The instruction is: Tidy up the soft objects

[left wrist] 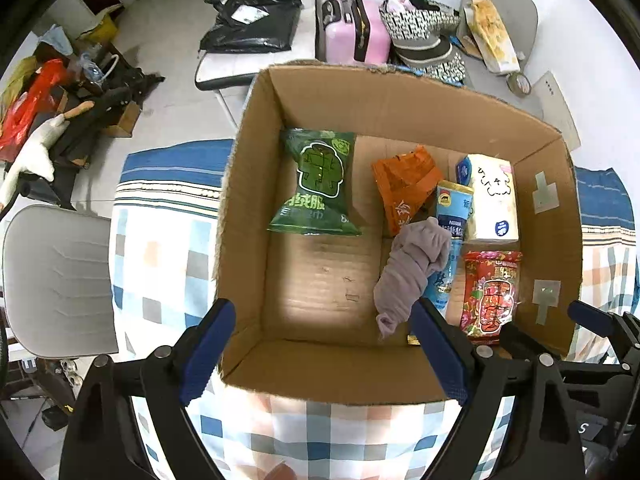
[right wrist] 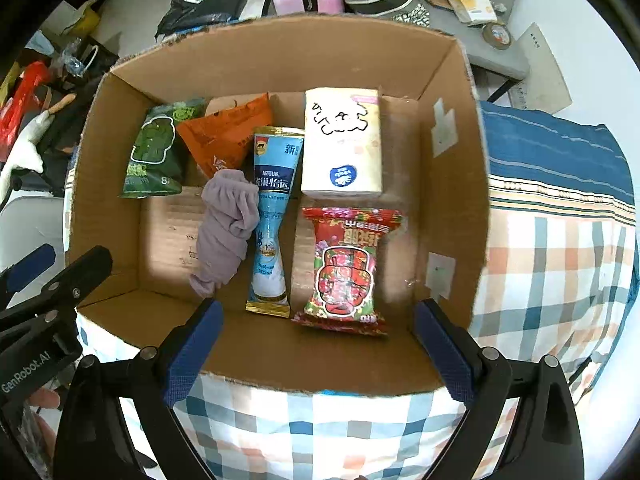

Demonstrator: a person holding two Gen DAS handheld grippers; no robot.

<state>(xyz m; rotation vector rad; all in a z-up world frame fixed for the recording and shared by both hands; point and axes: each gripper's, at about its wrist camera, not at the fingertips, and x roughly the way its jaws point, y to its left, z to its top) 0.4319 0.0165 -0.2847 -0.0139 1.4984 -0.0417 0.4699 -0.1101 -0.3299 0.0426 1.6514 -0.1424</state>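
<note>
Checked bedding (left wrist: 160, 248) covers the bed on which an open cardboard box (left wrist: 400, 100) stands, with a cluttered floor, a grey chair (left wrist: 56, 276) and a pink suitcase (left wrist: 356, 32) beyond it. From the left wrist view, the left tool (left wrist: 324, 350) hangs over the near wall of the box with its blue-padded fingers wide apart and nothing between them; the right finger sits just beside the lower end of a rolled grey sock (left wrist: 412, 268), though whether it touches cannot be told. Inside the box lie a green packet (left wrist: 316, 184) at the far left, an orange packet (left wrist: 404, 188), a blue sachet (left wrist: 452, 216), a white tissue pack (left wrist: 492, 200) and a red packet (left wrist: 490, 292) near the right wall. From the right wrist view, the right tool (right wrist: 318, 344) is likewise spread open and empty above the near edge of the box, roughly in line with the red packet (right wrist: 346, 268) and the blue sachet (right wrist: 274, 220). The sock (right wrist: 228, 228) lies against the left side of the sachet, and the tissue pack (right wrist: 342, 144) sits behind the red packet. The green packet (right wrist: 154, 152) and orange packet (right wrist: 228, 136) rest at the far left. Judgement: the soft items appear gathered in the box and the step in hand is a release or a fresh approach. Any next move calls for lowering an open tool squarely over one item, most likely the sock, without dragging its neighbours.
</note>
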